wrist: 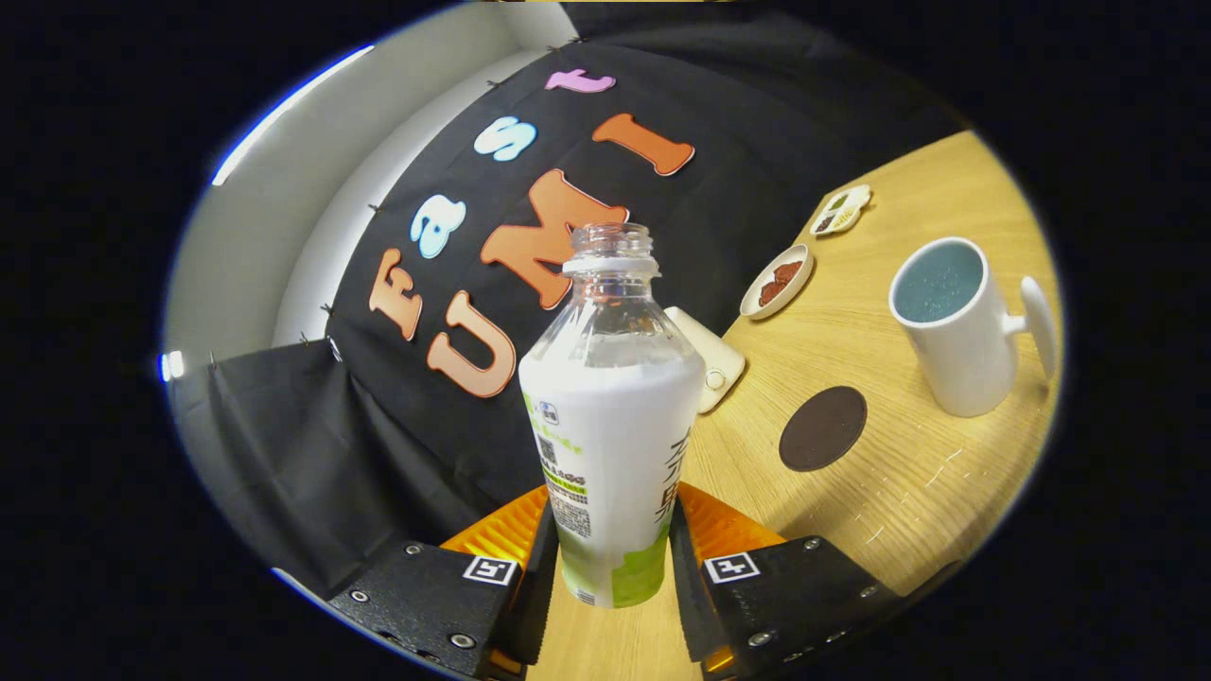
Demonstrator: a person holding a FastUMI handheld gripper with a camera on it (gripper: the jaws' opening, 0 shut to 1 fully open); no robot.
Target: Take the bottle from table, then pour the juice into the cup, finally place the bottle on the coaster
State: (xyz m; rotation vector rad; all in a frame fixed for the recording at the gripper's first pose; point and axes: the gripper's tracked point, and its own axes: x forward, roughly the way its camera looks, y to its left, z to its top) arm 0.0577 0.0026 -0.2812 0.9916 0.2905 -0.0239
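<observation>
Wooden desk (908, 511) tilts in view; the tongs (610, 567) grip the uncapped bottle (610, 426) upright between them, with the cup (956, 326) to its right, beyond the coaster (823, 427).

Clear tabletop (908, 492) btwn coaster (823, 427) & cup (957, 326); dishes (778, 281) beyond.

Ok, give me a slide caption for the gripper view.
Gripper clamps open bottle, cup and coaster beyond.
</observation>
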